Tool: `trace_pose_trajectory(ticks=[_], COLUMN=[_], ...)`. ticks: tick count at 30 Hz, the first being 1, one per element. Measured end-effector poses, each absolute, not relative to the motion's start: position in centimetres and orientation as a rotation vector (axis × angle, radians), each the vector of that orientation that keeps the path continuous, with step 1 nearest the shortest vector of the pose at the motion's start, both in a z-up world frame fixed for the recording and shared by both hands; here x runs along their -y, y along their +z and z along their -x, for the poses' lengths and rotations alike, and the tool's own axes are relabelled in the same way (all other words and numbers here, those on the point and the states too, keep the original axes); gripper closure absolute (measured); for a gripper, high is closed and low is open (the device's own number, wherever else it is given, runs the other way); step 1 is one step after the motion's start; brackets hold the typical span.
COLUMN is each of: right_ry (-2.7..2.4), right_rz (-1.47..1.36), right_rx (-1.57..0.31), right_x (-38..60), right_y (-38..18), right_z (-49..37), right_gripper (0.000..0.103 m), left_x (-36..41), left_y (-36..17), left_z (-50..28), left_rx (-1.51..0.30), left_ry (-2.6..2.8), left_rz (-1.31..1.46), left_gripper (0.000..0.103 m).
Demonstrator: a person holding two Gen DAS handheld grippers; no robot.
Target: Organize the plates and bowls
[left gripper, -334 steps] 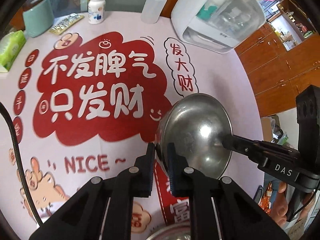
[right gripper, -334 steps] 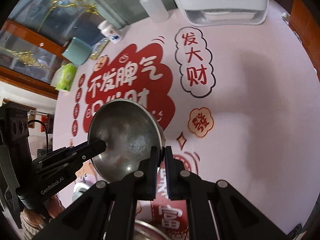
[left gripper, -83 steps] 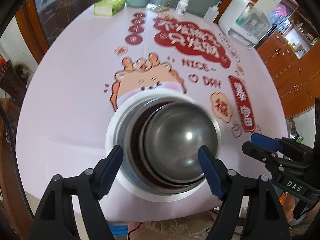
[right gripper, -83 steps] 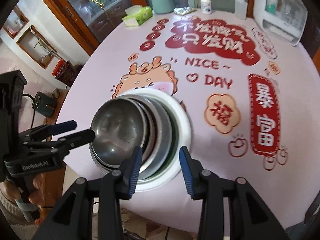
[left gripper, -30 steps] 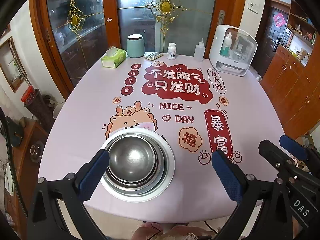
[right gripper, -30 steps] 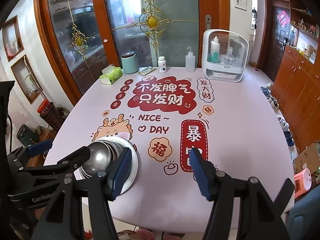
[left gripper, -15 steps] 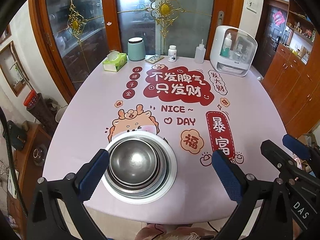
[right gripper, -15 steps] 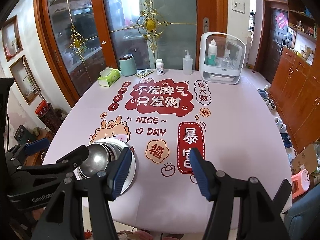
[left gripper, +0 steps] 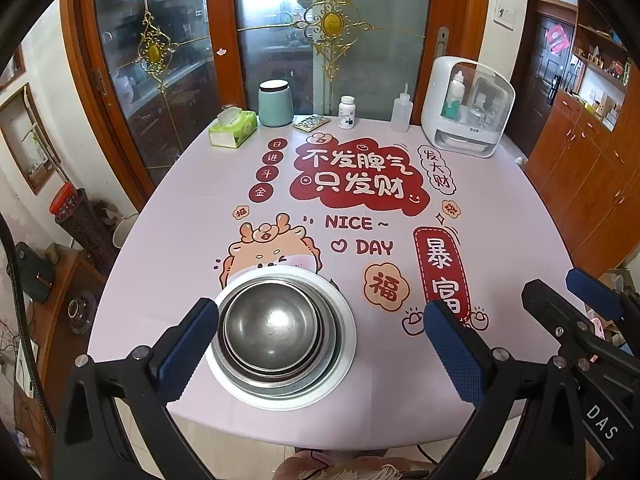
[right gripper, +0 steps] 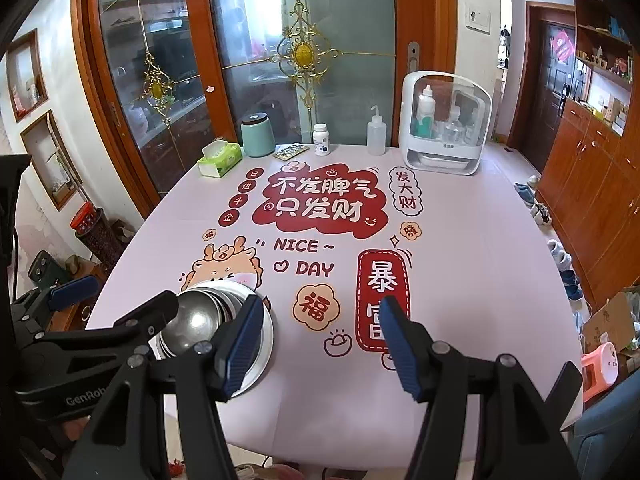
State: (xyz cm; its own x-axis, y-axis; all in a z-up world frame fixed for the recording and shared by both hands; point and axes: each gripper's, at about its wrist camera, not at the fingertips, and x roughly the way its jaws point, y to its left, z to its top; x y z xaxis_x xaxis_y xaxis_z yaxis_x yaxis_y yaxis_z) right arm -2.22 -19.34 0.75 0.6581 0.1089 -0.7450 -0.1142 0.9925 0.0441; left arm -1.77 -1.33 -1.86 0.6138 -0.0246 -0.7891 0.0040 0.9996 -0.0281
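Both grippers have drawn back and up from the nested steel bowls (left gripper: 272, 322). The stack now sits on the white plate (left gripper: 344, 360) beyond the left gripper (left gripper: 320, 340), fingers wide apart; the right gripper (right gripper: 320, 338) likewise gapes empty, the stacking apparently complete.

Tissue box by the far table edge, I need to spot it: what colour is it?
Green and white tissue box, clearest in the left wrist view.

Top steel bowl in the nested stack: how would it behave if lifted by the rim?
The top steel bowl looks stiff and probably light. Its polished, glinting surface suggests it may slip in a grip. Nested loosely in the stack on the white plate, it would likely lift free, perhaps rattling the others.
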Motion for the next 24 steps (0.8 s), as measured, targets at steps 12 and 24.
trace_pose_trajectory(ticks=[12, 24], right_ry=[0.128, 0.130], right_rz=[0.007, 0.008], right_rx=[-0.843, -0.842], right_x=[19.29, 19.29], right_y=[0.82, 0.78], right_z=[2.22, 2.23], right_gripper=[0.043, 0.043], left_x=[1.39, 1.20], left_y=[-1.89, -2.01], left_z=[1.72, 1.75], left_rx=[-0.913, -0.915], left_ry=[-0.016, -0.009], left_rz=[0.024, 0.024], left_gripper=[0.001, 0.001])
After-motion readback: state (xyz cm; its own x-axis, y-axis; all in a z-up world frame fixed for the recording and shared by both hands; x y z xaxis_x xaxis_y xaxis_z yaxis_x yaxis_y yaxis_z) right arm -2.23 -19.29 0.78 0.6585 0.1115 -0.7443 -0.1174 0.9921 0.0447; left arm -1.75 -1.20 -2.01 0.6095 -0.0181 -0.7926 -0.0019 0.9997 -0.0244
